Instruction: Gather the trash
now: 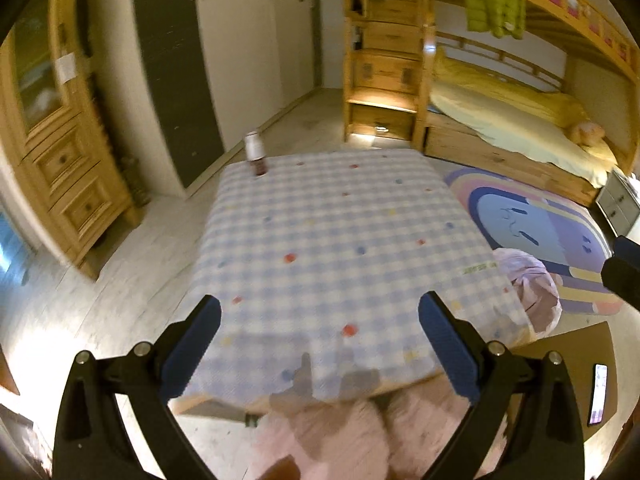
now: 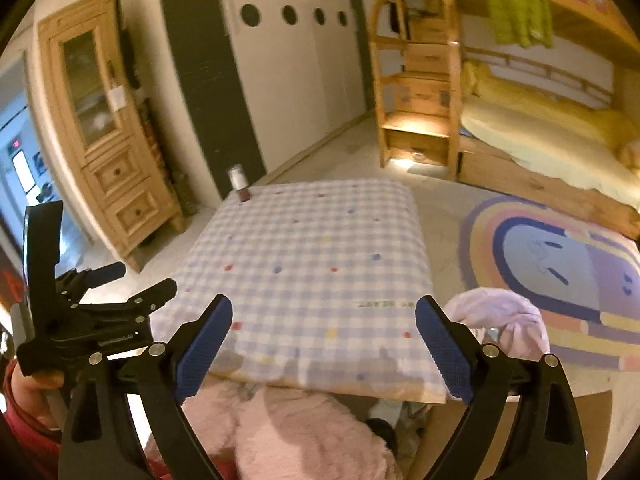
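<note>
A small bottle (image 1: 256, 153) with a white label and dark base stands upright at the far left corner of a table covered in a blue checked cloth (image 1: 328, 248); it also shows in the right wrist view (image 2: 239, 187). A pale pink plastic bag (image 1: 532, 292) hangs off the table's right edge, also in the right wrist view (image 2: 504, 320). My left gripper (image 1: 320, 344) is open and empty above the near table edge. My right gripper (image 2: 324, 344) is open and empty, also near that edge. The left gripper shows at the left of the right wrist view (image 2: 132, 280).
A wooden cabinet (image 2: 108, 128) stands at left by the wall. A bunk bed with wooden stairs (image 1: 384, 76) is at the back right. A rainbow rug (image 2: 560, 264) lies on the floor right of the table. Pink fluffy slippers (image 1: 360, 436) are below me.
</note>
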{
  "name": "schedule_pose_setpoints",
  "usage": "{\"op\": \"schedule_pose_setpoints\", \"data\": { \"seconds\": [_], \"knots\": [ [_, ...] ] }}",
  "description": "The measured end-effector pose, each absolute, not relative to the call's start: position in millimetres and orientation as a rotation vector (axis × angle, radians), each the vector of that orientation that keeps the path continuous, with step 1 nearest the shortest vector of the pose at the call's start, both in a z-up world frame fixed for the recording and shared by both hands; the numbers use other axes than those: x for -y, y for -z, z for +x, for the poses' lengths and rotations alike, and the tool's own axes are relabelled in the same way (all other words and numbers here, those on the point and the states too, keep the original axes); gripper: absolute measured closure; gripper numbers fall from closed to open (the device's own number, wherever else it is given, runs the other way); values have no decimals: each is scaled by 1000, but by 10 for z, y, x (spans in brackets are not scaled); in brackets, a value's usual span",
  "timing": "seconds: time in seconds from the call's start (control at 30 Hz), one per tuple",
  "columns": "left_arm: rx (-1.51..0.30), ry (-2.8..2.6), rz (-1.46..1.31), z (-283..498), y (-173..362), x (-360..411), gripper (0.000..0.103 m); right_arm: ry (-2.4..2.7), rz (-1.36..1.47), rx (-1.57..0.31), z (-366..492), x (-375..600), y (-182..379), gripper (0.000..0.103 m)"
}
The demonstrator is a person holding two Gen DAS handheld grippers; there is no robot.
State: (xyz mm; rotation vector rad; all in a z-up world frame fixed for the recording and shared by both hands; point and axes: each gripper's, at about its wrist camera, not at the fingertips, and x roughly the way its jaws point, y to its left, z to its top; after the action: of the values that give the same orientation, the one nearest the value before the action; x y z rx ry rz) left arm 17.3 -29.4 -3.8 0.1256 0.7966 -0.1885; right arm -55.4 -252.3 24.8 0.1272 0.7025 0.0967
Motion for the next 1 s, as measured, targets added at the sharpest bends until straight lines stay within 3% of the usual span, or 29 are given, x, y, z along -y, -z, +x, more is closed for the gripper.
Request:
{"op": "schedule_pose_setpoints", "data": {
  "seconds": [0.37,1.0],
  "knots": [
    [-821,81,130,-223,7,-219,7,-68,28,-697,-762,2208,-337,11],
    [-800,77,135,-252,-94,-166,7,-68,23,-700,-813,2233,-330,11]
  ]
}}
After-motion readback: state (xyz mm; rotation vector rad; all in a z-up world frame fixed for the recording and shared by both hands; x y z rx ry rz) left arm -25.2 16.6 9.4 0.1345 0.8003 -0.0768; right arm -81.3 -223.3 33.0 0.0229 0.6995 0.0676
